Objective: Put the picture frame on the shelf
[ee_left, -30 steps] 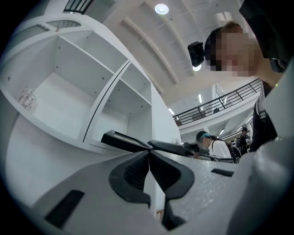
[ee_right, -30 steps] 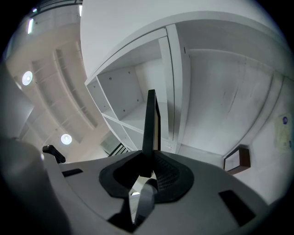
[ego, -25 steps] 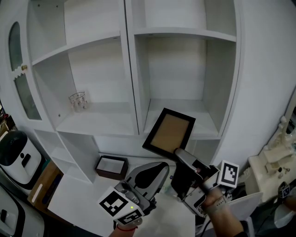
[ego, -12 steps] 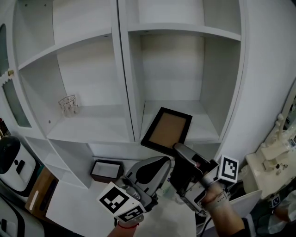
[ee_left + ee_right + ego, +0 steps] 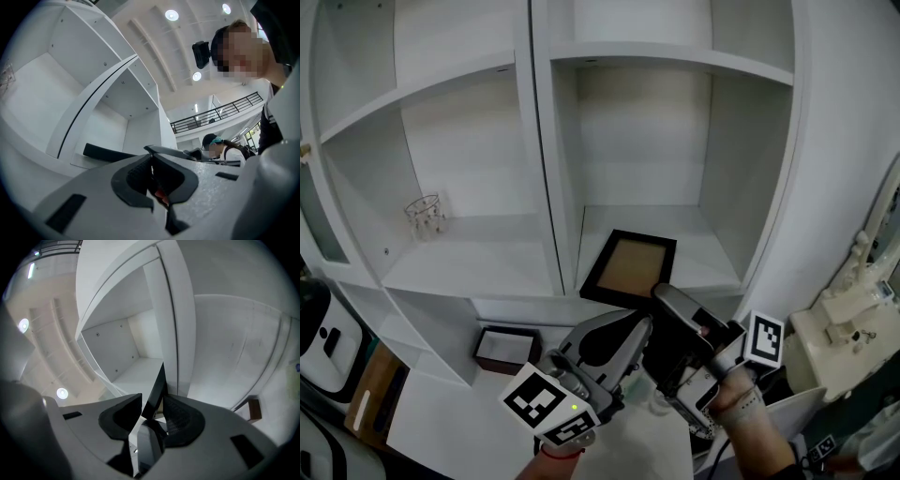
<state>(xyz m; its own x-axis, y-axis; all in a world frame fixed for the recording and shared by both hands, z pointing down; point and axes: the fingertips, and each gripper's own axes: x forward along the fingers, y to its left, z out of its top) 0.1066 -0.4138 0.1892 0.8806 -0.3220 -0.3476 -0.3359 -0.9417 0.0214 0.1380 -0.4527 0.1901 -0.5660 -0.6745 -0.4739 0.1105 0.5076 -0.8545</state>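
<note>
The picture frame point(image 5: 630, 270), black-edged with a brown panel, lies tilted over the front of the right compartment's shelf floor point(image 5: 705, 255). Whether it rests on the floor I cannot tell. My right gripper point(image 5: 661, 300) is at the frame's lower corner. Its jaws have just been opening, and in the right gripper view the frame's thin black edge point(image 5: 158, 389) stands between the pads with a slit of light on its left side. My left gripper point(image 5: 636, 328) hangs just left of the right one, below the frame, shut with nothing in it point(image 5: 152, 174). The left gripper view shows the frame as a dark bar point(image 5: 107, 153).
A small wire-and-glass ornament point(image 5: 425, 215) stands on the left compartment's shelf. Below, a dark box with a white inside point(image 5: 503, 347) sits on a lower ledge. A white upright divider point(image 5: 546, 159) separates the two compartments. Pale objects point(image 5: 855, 309) crowd the right edge.
Both grippers have moved up and toward the shelf. The frame has gone from in front of the shelf edge to over the shelf floor, and lies flatter.
</note>
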